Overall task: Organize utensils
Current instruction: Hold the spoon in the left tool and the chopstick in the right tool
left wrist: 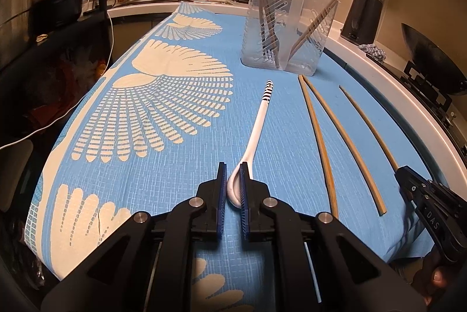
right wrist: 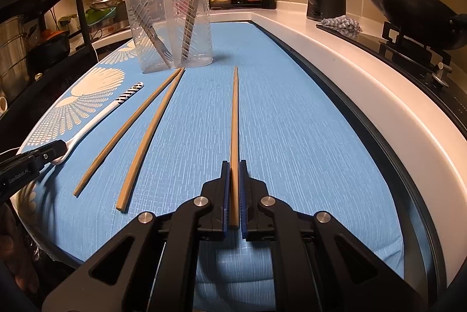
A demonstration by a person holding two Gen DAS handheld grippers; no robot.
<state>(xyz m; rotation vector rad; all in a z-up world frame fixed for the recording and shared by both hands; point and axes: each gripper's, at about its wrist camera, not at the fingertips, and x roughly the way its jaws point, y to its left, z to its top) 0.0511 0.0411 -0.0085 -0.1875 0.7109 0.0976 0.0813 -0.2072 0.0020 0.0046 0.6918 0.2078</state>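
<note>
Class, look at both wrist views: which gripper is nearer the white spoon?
Left. The left gripper straddles the white spoon at its bowl; the right gripper sits beyond two chopsticks, around a third chopstick.
</note>
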